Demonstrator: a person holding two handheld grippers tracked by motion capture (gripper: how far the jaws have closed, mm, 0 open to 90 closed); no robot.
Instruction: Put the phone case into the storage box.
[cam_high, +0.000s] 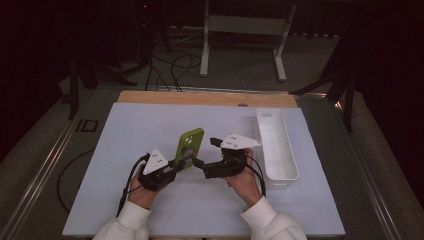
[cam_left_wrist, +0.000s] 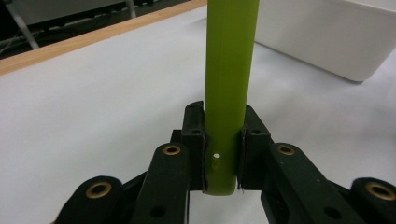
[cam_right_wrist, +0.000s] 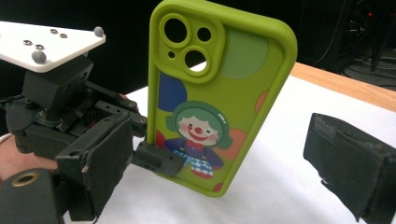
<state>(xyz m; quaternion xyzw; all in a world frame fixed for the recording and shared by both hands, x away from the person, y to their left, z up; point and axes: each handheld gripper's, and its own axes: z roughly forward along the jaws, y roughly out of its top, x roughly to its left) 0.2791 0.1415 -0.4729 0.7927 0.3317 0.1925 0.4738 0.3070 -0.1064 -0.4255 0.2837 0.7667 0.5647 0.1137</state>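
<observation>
My left gripper (cam_high: 176, 163) is clamped on the bottom end of the green case (cam_high: 189, 148), both pads pressed flat against its faces; the left gripper view shows the case (cam_left_wrist: 231, 84) edge-on, standing straight up out of the jaws. Case is upright, lifted off the white mat (cam_high: 150, 130), roughly mid-table. Right gripper (cam_high: 201, 156) sits just beside the case, jaws spread wide, nothing between the pads. From the right gripper view the case's (cam_right_wrist: 219, 98) printed side faces me: clown cartoon, camera cutouts at the top. Left gripper's (cam_right_wrist: 156, 161) pad shows at the case's lower edge. White bin (cam_high: 276, 145) sits on the mat to the right, well apart from the case. Both hands low near my edge of the table.
</observation>
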